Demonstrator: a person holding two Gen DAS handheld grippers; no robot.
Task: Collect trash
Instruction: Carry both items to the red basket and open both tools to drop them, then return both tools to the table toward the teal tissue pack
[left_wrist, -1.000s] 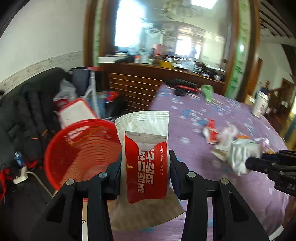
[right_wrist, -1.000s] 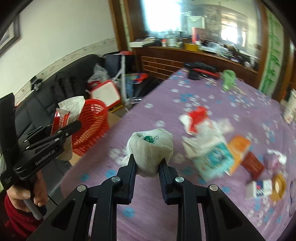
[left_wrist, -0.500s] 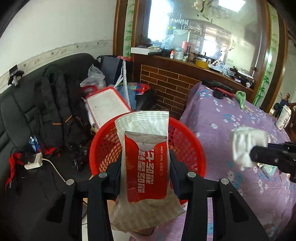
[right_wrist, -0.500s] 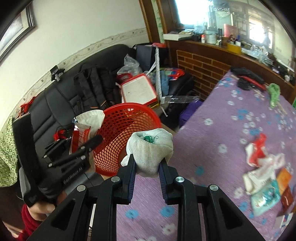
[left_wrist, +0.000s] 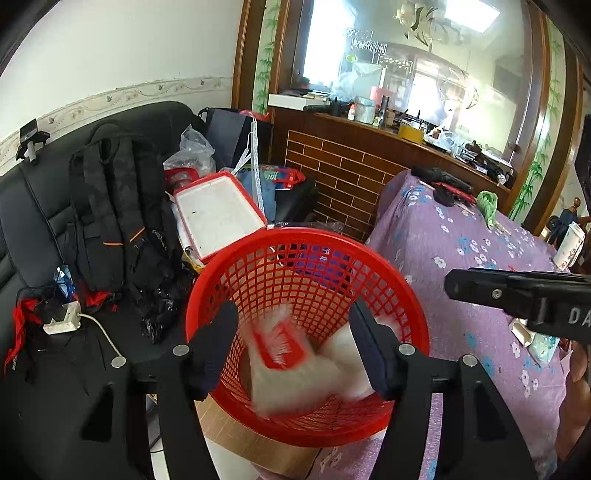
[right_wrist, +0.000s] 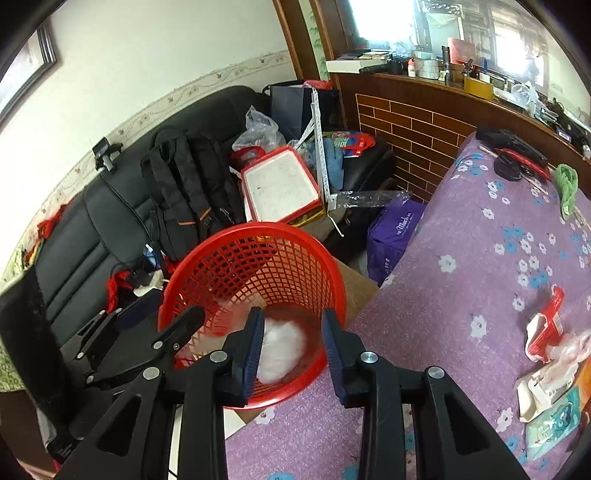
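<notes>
Right wrist: red basket, black backpack behind, purple table beside.

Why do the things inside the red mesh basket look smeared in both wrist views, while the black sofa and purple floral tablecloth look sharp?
Motion blur. Left wrist view: the red-and-white wet wipe packet streaks inside the red mesh basket, between the open left gripper. Right wrist view: the white cloth wad is soft-edged between the open right gripper. The fisheye lens curves the room's edges.

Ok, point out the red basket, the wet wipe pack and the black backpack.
red basket (left_wrist: 295, 236): left wrist view, far rim.
wet wipe pack (left_wrist: 280, 347): left wrist view, blurred red label.
black backpack (right_wrist: 184, 184): right wrist view, front panel.
</notes>
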